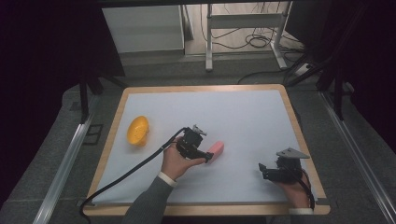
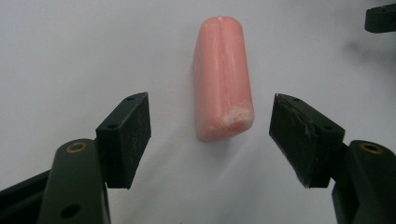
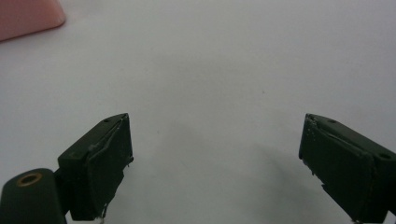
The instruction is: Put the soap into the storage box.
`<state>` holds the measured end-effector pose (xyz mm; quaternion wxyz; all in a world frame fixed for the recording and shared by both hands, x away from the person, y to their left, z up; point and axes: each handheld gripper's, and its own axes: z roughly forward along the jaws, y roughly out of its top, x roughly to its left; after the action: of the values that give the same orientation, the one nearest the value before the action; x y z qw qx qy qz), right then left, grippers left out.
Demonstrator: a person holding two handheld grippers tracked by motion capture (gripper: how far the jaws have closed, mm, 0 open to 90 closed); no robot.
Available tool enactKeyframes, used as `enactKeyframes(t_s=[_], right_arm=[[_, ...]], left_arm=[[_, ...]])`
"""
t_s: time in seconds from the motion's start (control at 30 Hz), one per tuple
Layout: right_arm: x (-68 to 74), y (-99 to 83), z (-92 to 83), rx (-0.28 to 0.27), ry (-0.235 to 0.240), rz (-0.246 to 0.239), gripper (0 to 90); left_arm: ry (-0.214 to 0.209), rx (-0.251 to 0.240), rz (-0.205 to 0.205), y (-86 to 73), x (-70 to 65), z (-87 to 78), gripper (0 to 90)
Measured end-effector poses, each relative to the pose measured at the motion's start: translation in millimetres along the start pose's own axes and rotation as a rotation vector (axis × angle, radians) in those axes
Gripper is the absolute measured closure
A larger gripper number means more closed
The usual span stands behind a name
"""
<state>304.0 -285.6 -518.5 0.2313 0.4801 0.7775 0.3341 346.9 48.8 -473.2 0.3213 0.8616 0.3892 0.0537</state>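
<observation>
Left gripper [image 2: 210,135] gapes open around one pink rounded soap-like bar [image 2: 223,79]; right gripper [image 3: 215,158] open; one yellow bowl [image 1: 137,130] on bench [image 1: 243,116].

no legible txt, no labels

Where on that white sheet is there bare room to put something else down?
The whole far half of the white sheet is bare, as is the stretch between the pink block and the right tool. It is crowded around the left tool; the yellow bowl takes the left edge.
</observation>
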Motion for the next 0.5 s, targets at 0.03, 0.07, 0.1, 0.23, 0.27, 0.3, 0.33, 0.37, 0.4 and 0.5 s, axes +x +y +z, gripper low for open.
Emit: enactKeyframes(t_s=[0.03, 0.07, 0.1, 0.23, 0.27, 0.3, 0.33, 0.37, 0.4, 0.5], right_arm=[[0.1, 0.0, 0.1, 0.001, 0.001, 0.0, 9.4], [0.0, 0.0, 0.2, 0.001, 0.0, -0.001, 9.4], [0.0, 0.0, 0.1, 0.001, 0.0, 0.0, 9.4], [-0.5, -0.2, 0.1, 0.0, 0.002, 0.0, 9.4], [-0.6, -0.5, 0.6, -0.004, 0.004, -0.005, 9.4], [-0.7, -0.9, 1.0, -0.002, 0.005, -0.006, 9.4], [-0.7, -0.9, 1.0, -0.002, 0.005, -0.006, 9.4], [-0.7, -1.0, 1.0, -0.004, 0.007, -0.007, 9.4], [-0.8, -0.9, 0.8, -0.004, 0.008, -0.007, 9.4], [-1.4, -1.0, 1.0, -0.004, 0.005, -0.006, 9.4]], left_arm=[[-0.002, 0.001, -0.001, 0.2, -0.2, 0.7, 29.8], [-0.004, -0.003, -0.002, 0.4, -0.4, 1.4, 29.8], [-0.005, -0.006, -0.002, 0.6, -0.5, 1.7, 29.8], [0.004, 0.011, 0.022, 4.8, -5.3, 4.4, 29.8], [0.002, 0.013, 0.026, 6.4, -7.0, 5.1, 29.8], [-0.007, 0.002, 0.02, 8.3, -8.1, 6.3, 29.9], [-0.008, 0.001, 0.015, 9.2, -7.8, 7.2, 29.9], [-0.006, 0.005, 0.01, 10.0, -6.2, 9.2, 30.0], [0.001, 0.019, 0.015, 10.4, -5.3, 11.0, 30.1], [0.006, 0.037, 0.024, 12.3, -6.8, 16.9, 30.1]])
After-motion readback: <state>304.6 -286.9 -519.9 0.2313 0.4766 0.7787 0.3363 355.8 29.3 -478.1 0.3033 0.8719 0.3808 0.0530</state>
